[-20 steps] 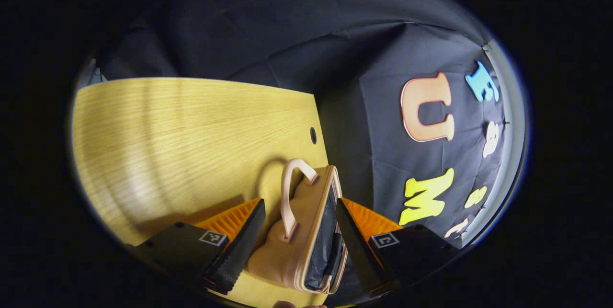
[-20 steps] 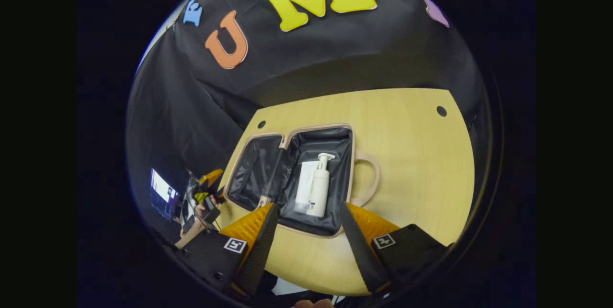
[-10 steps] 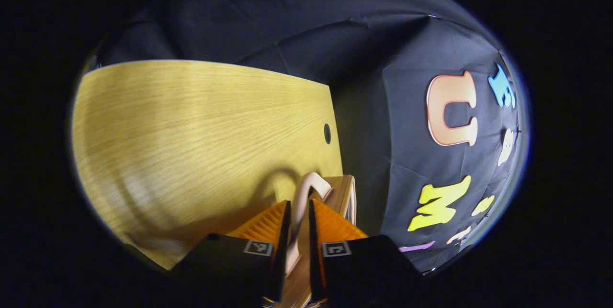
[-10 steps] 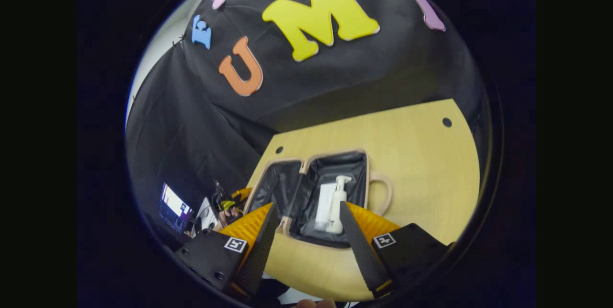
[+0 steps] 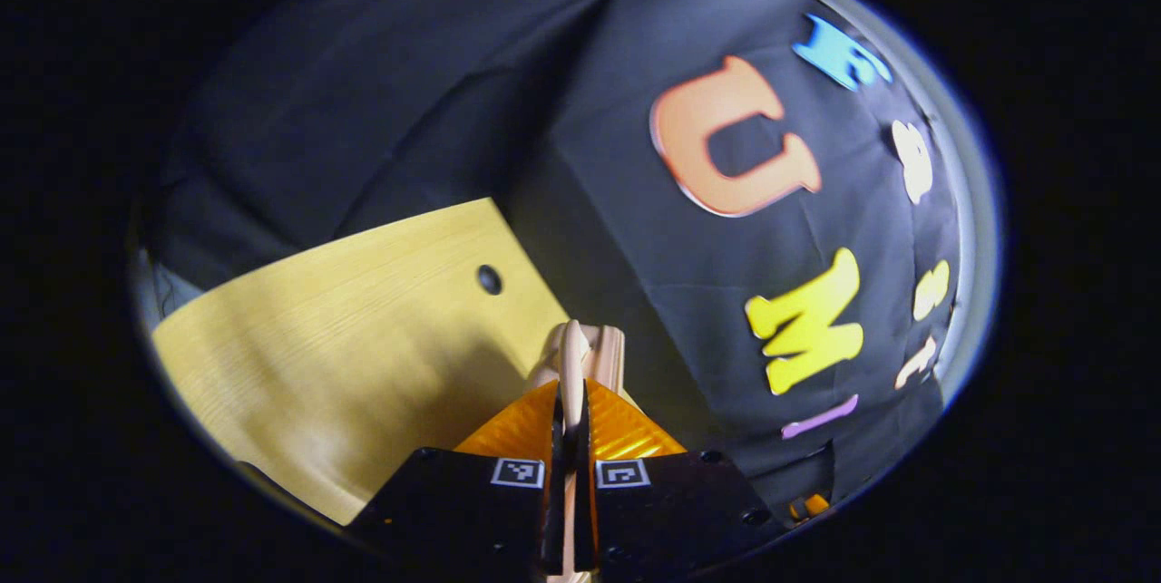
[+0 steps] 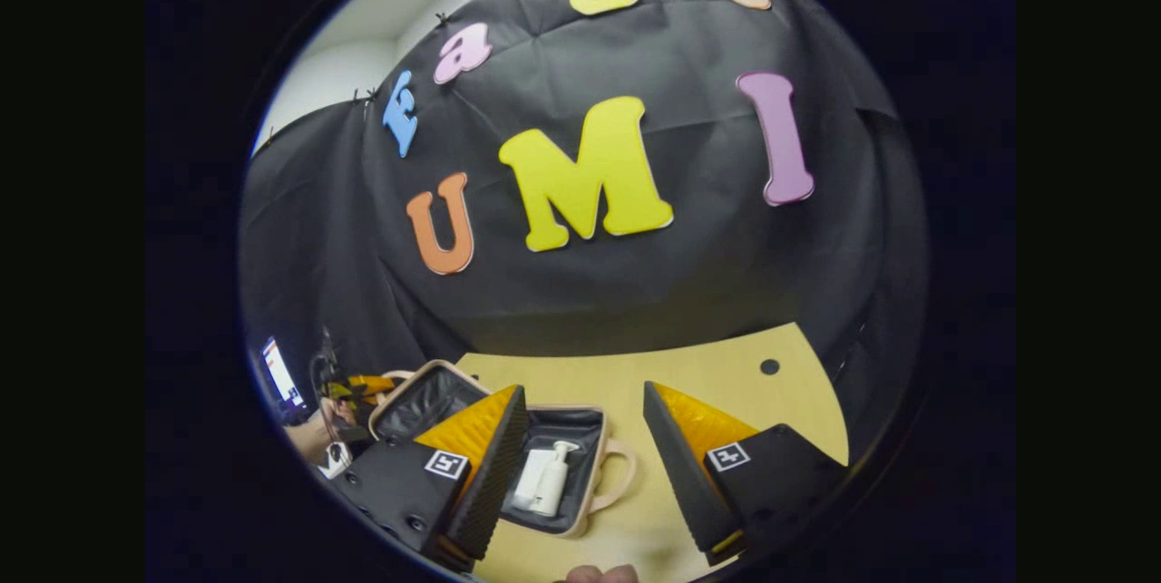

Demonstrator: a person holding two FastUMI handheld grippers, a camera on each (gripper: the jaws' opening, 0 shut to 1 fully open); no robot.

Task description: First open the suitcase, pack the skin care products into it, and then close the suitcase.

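Note:
In the left gripper view my left gripper (image 5: pixel 567 415) is shut on the beige handle (image 5: pixel 573 352) of the suitcase's lid half. The right gripper view shows the suitcase lying open on the wooden table (image 6: pixel 707 374). Its dark-lined base half (image 6: pixel 594 474) holds a white pump bottle (image 6: pixel 553 479) lying beside a second white product. The lid half (image 6: pixel 419 397) stands tilted up at the left, and my left gripper (image 6: pixel 358 383) and the hand (image 6: pixel 313 433) holding it sit at its far edge. My right gripper (image 6: pixel 582 386) hangs open above the base half, holding nothing.
The base half's own beige handle (image 6: pixel 624 474) lies flat on the table toward my right gripper. A cable hole (image 6: pixel 769 366) marks the table's far right corner, another (image 5: pixel 490 279) its left corner. A lit screen (image 6: pixel 277 374) stands beyond the table's left edge.
My left gripper closed onto the lid's handle and swung up and round with it, raising the lid. My right gripper drew back and tilted upward, away from the suitcase.

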